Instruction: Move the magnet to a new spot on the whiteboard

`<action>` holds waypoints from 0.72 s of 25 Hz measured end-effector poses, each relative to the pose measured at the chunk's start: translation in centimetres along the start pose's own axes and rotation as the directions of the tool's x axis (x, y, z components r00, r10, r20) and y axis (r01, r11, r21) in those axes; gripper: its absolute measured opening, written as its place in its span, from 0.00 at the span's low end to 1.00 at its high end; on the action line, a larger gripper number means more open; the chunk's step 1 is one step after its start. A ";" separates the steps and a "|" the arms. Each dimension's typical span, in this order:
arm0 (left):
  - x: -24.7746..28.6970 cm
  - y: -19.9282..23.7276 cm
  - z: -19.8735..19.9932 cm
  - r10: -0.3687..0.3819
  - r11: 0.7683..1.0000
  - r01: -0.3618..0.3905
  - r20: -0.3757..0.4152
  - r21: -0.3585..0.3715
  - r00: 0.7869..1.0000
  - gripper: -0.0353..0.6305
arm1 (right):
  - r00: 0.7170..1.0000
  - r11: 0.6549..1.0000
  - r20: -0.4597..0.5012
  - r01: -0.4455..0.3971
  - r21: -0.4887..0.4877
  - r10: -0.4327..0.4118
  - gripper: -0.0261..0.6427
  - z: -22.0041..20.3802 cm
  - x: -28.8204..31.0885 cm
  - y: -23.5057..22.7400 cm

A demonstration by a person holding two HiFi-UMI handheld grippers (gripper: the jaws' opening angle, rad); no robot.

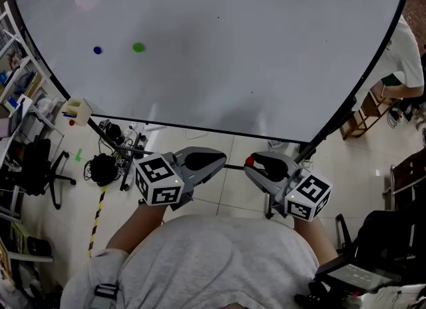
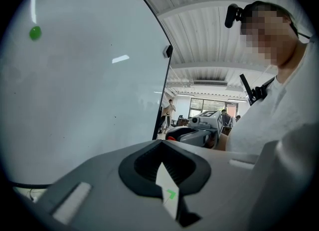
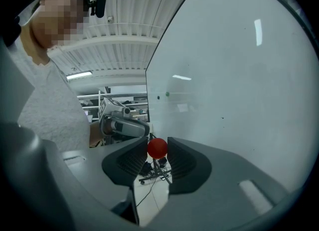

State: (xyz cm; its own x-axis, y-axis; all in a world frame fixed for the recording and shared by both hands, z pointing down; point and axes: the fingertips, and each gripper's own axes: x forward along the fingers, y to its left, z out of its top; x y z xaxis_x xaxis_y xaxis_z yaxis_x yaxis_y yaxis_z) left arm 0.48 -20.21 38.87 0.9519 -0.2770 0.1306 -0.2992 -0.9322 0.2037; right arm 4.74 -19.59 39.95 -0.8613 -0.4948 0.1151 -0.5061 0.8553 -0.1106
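Small, round, red magnet (image 3: 157,148), pinched in the right claw (image 3: 158,151), clear of the whiteboard (image 3: 239,75). Left claw (image 2: 162,144) closed, nothing between. Magnet's flanks covered by the jaws; far side unseen.

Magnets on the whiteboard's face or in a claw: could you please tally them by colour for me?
Blue magnet: 1
Green magnet: 1
Red magnet: 1
Total: 3

Whiteboard (image 1: 233,68) broadly free; green magnet (image 1: 138,47) and blue magnet (image 1: 98,50), seemingly, occupy its left.
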 end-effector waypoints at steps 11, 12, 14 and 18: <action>-0.1 -0.1 -0.3 0.002 1.000 -0.002 -0.011 -0.004 1.000 0.03 | 1.000 0.995 -0.007 0.026 -0.093 -0.027 0.23 0.5 0.3 0.0; -0.1 -0.1 -0.3 0.002 1.000 -0.002 -0.011 -0.004 1.000 0.03 | 0.999 0.993 -0.004 0.034 -0.113 -0.034 0.23 0.8 0.3 -0.2; -0.1 -0.2 -0.3 0.003 1.000 -0.004 -0.011 -0.004 1.000 0.03 | 0.999 0.985 0.002 0.052 -0.164 -0.052 0.23 1.6 0.2 -0.5; -0.1 -0.3 -0.3 0.006 1.000 -0.007 -0.010 -0.005 1.000 0.03 | 0.996 0.953 0.005 0.086 -0.289 -0.088 0.23 3.5 0.6 -1.2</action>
State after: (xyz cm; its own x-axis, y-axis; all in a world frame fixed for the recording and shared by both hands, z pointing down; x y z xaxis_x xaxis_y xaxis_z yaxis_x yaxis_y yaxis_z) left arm 0.41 -19.85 39.11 0.9493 -0.2806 0.1421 -0.3057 -0.9291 0.2079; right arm 4.70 -21.44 36.75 -0.8138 -0.5689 0.1190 -0.5437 0.8175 0.1900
